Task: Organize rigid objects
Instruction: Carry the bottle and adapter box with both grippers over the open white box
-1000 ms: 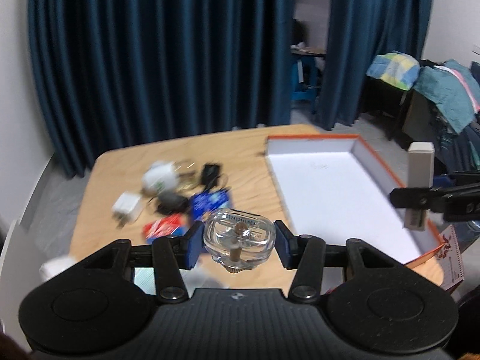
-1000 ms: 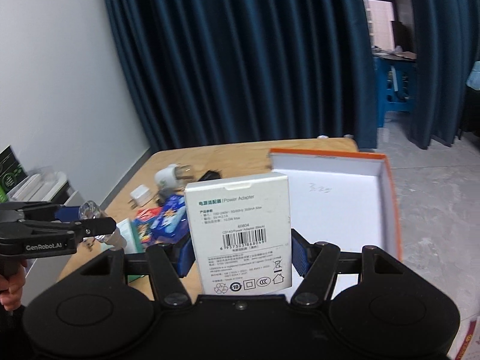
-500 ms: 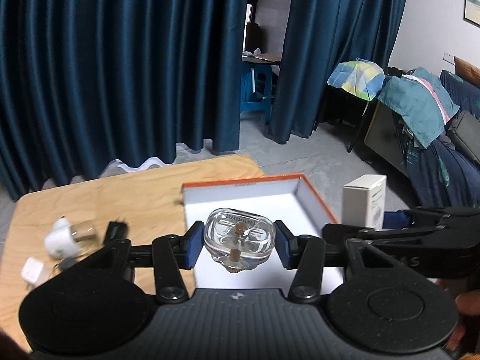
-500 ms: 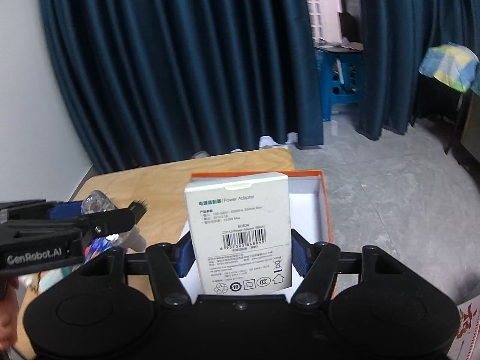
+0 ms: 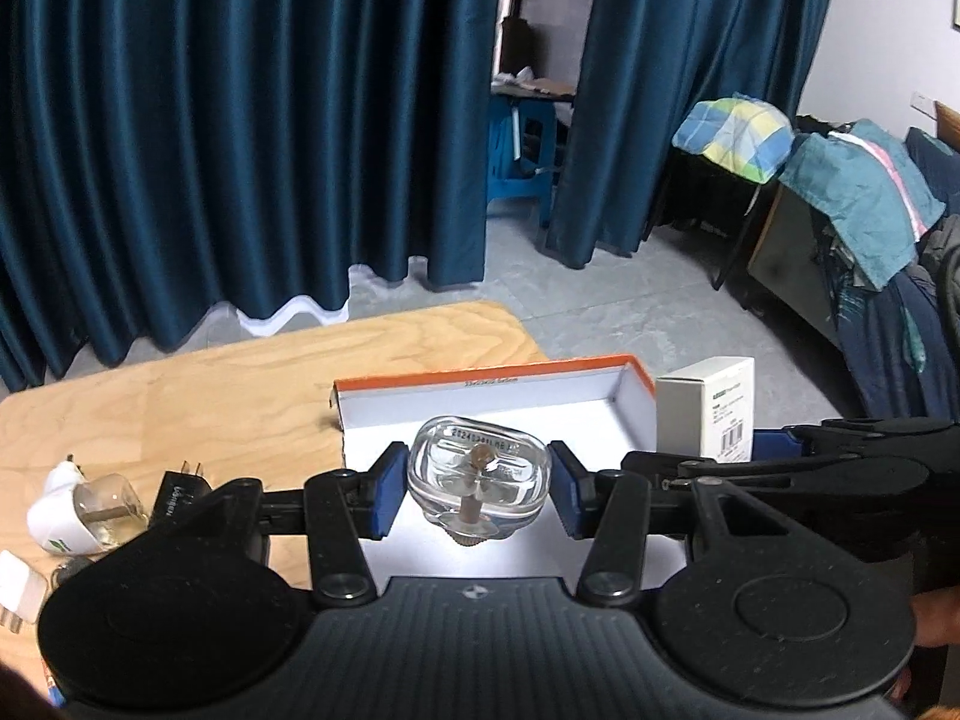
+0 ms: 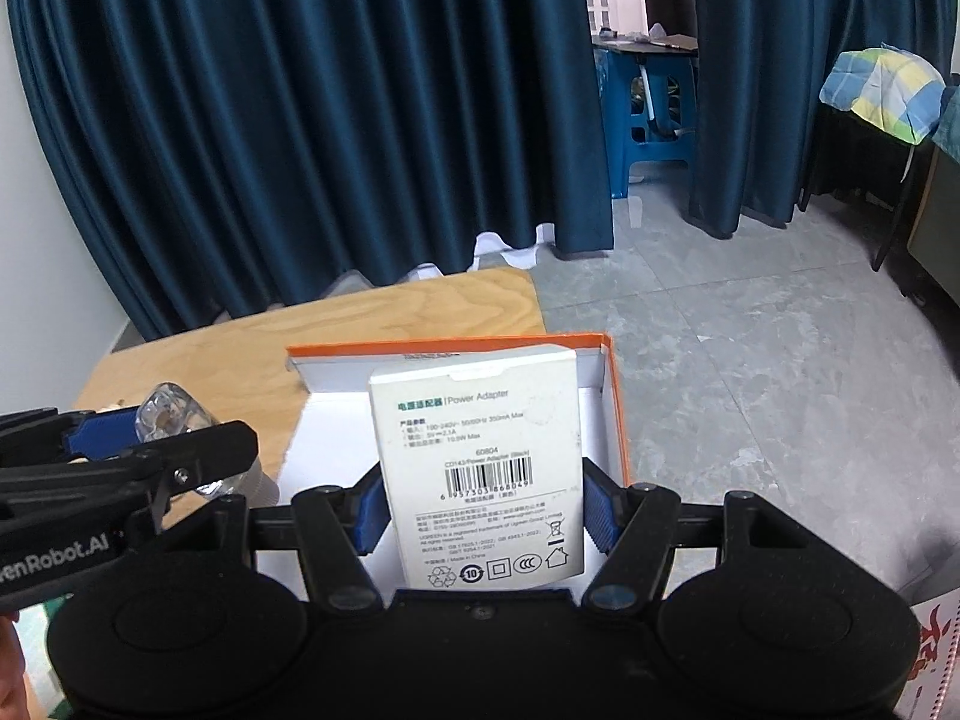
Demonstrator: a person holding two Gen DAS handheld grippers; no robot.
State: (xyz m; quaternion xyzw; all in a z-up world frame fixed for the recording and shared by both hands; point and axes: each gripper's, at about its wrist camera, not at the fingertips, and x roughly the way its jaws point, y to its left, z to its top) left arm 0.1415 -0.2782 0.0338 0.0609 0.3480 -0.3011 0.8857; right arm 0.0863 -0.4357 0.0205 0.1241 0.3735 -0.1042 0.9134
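Observation:
My left gripper (image 5: 477, 495) is shut on a clear glass bottle (image 5: 478, 474) and holds it above the near part of the open orange-rimmed white box (image 5: 480, 381). My right gripper (image 6: 483, 510) is shut on a white power adapter box (image 6: 480, 468), upright, over the same orange-rimmed box (image 6: 618, 414). The adapter box also shows in the left wrist view (image 5: 705, 414), just right of the box's far corner. The left gripper and its bottle (image 6: 171, 420) show at the left of the right wrist view.
On the wooden table (image 5: 210, 396) left of the box lie a white plug with a small bottle (image 5: 78, 510), a black plug adapter (image 5: 180, 492) and a white charger (image 5: 18, 591). Dark blue curtains hang behind. Grey floor lies right of the table.
Both grippers have swung right, from the cluttered left of the table to over the orange box, and each keeps its object. The two grippers are now closer together.

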